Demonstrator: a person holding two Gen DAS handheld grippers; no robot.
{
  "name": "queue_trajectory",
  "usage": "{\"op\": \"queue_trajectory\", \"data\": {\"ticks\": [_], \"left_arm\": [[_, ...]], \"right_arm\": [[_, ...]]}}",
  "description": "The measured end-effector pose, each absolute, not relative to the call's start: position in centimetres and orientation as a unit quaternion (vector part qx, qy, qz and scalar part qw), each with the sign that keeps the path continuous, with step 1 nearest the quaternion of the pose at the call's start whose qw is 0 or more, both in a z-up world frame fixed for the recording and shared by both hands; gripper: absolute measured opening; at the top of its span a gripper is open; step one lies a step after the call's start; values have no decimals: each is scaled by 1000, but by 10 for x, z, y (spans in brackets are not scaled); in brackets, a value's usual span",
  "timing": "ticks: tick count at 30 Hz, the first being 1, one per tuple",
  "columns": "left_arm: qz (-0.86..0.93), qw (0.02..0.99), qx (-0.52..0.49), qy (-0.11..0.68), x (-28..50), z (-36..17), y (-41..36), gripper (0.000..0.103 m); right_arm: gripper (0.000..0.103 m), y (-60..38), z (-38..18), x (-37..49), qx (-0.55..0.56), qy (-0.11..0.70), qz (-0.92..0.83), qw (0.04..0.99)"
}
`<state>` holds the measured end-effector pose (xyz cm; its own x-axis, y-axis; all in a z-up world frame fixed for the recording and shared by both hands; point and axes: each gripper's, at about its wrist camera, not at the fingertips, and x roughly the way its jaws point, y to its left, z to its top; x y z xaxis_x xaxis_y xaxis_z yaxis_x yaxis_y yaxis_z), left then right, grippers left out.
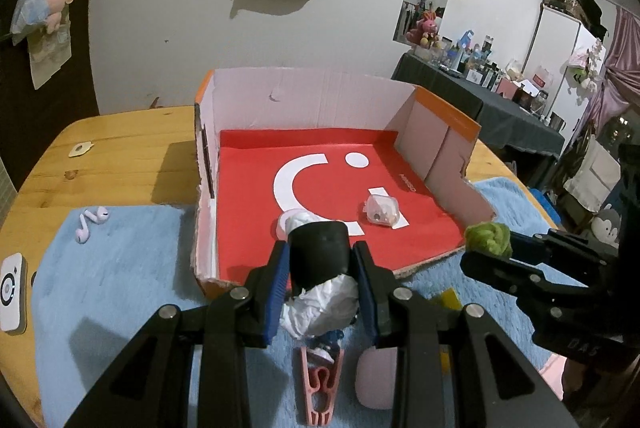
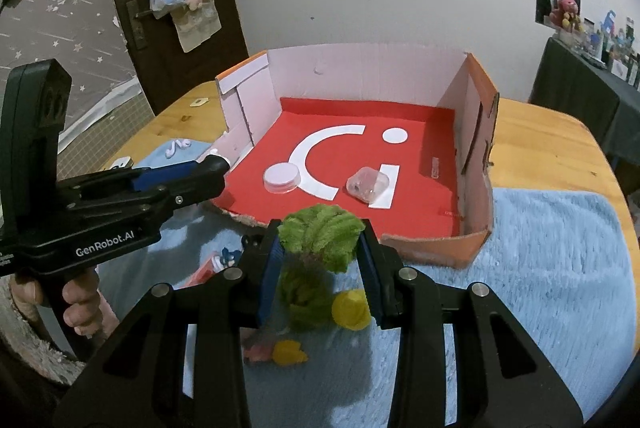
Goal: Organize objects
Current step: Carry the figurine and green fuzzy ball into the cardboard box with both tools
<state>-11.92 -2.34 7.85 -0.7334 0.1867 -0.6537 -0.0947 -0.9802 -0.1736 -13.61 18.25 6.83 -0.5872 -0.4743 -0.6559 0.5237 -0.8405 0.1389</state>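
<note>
**Both grippers loaded at the mouth of the box**

Wooden bench (image 1: 120, 156) under a pale blue fleece mat (image 1: 120, 268) carries the work, with a white wall and hanging soft toys behind. At the far left of the mat lie a white device (image 1: 12, 292) and a pair of pink earbuds (image 1: 90, 222), not yet gathered. Just right of them stands the open cardboard box (image 1: 304, 88), its red floor already holding a round white puck (image 2: 282, 176) and a clear plastic case (image 2: 368, 184).

The left gripper (image 1: 320, 268) has its fingers closed on a black cylinder stuffed with white paper (image 1: 318, 252), held just at the box's torn front edge. Below it on the mat rest a pink clip (image 1: 322, 388) and a pale pink case (image 1: 376, 376). Further right, the right gripper (image 2: 320, 272) pinches a green fuzzy bundle (image 2: 320, 240), also short of the front edge; yellow pieces (image 2: 352, 308) lie on the mat beneath.

The step appears to be dropping both items inside. It would go best if each gripper carries on over the front edge before letting go, aiming for bare red floor: the cylinder left of the puck, the bundle toward the right wall. The cylinder could roll, so it should be lowered close to the floor, and the two grippers kept apart while they release.
</note>
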Motion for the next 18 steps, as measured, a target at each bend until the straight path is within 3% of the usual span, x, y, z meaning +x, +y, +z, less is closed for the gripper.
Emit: {"op": "queue_trajectory", "data": {"ticks": [18], "left_arm": [[923, 73, -371, -65, -146, 73, -21, 34]], "right_arm": [[34, 183, 72, -164, 360, 24, -890, 278]]}}
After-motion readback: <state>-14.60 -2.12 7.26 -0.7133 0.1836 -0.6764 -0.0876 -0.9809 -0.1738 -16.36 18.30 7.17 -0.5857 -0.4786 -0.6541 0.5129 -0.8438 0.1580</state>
